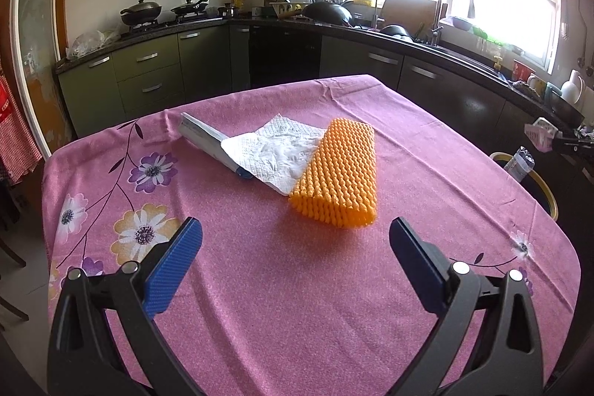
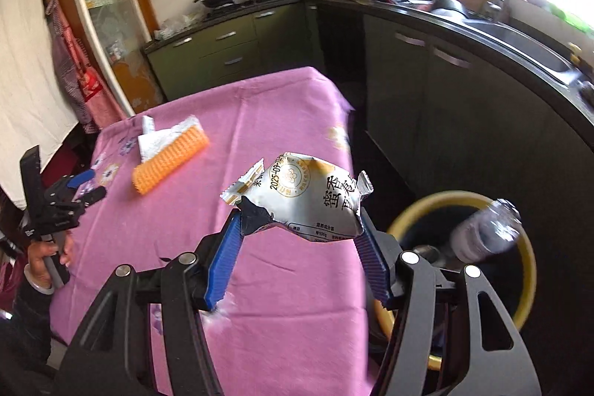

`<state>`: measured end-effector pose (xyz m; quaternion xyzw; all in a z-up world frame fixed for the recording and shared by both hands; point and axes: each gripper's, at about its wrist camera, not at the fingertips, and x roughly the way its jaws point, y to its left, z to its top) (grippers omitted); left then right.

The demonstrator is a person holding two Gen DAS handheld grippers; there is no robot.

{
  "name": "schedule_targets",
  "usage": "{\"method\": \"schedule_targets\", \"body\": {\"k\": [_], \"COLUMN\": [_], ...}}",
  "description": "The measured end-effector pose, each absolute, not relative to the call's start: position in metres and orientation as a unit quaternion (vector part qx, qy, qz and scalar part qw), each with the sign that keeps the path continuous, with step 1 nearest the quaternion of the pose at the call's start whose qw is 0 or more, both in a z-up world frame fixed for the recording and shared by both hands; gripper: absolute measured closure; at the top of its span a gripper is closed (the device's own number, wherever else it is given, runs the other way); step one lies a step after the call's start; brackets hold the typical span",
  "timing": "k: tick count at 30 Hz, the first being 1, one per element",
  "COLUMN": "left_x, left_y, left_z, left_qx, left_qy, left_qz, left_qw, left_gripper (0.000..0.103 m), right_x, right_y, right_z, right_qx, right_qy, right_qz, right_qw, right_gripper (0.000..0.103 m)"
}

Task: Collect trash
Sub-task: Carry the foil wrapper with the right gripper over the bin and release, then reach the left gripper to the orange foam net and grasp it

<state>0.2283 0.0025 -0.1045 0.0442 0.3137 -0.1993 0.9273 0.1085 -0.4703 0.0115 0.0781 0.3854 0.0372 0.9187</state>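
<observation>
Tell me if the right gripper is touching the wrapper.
Touching. Right wrist view: both pads of the right gripper press the wrapper's sides, holding it up.

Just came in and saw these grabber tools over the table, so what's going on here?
A person is clearing trash off a pink-clothed table. The right gripper is clamped on a crumpled snack wrapper, beside a yellow-rimmed bin that already holds a plastic bottle. The left gripper hangs open and empty. An orange foam net, a paper towel and a flat packet lie uncollected.

crinkled silver snack wrapper point(image 2: 304, 199) is up off the table, while orange foam netting point(image 1: 338, 173), a white napkin point(image 1: 274, 151) and a flat packet point(image 1: 208, 140) lie overlapping on pink cloth.
</observation>
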Motion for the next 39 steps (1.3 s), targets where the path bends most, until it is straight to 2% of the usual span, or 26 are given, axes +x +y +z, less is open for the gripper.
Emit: {"method": "schedule_targets", "body": {"k": [11,14,17,25,29,32,39], "left_x": [0.225,0.225,0.224,0.224,0.233,0.249,0.297], "left_y": [0.006,0.005,0.003,-0.004,-0.01,-0.02,-0.061], "left_z": [-0.097,-0.097,-0.098,-0.103,-0.102,-0.101,-0.087], "left_qx": [0.033,0.037,0.042,0.054,0.037,0.032,0.073], "left_qy": [0.299,0.3,0.299,0.309,0.331,0.36,0.366], "left_qz": [-0.205,-0.207,-0.207,-0.213,-0.233,-0.255,-0.287], "left_qw": [0.931,0.931,0.93,0.925,0.914,0.897,0.882], "left_gripper": [0.007,0.007,0.007,0.007,0.007,0.007,0.007], "right_x": [0.071,0.081,0.079,0.066,0.062,0.067,0.076], "right_y": [-0.606,-0.617,-0.631,-0.609,-0.58,-0.555,-0.516], "right_z": [-0.067,-0.087,-0.098,-0.069,-0.049,-0.042,-0.041], "right_qx": [0.132,0.134,0.162,0.188,0.197,0.18,0.176], "right_qy": [0.457,0.473,0.47,0.425,0.397,0.396,0.4], "right_qz": [-0.132,-0.154,-0.166,-0.141,-0.101,-0.075,-0.017], "right_qw": [0.87,0.857,0.852,0.874,0.891,0.897,0.899], "right_gripper": [0.043,0.033,0.033,0.032,0.028,0.028,0.025]}}
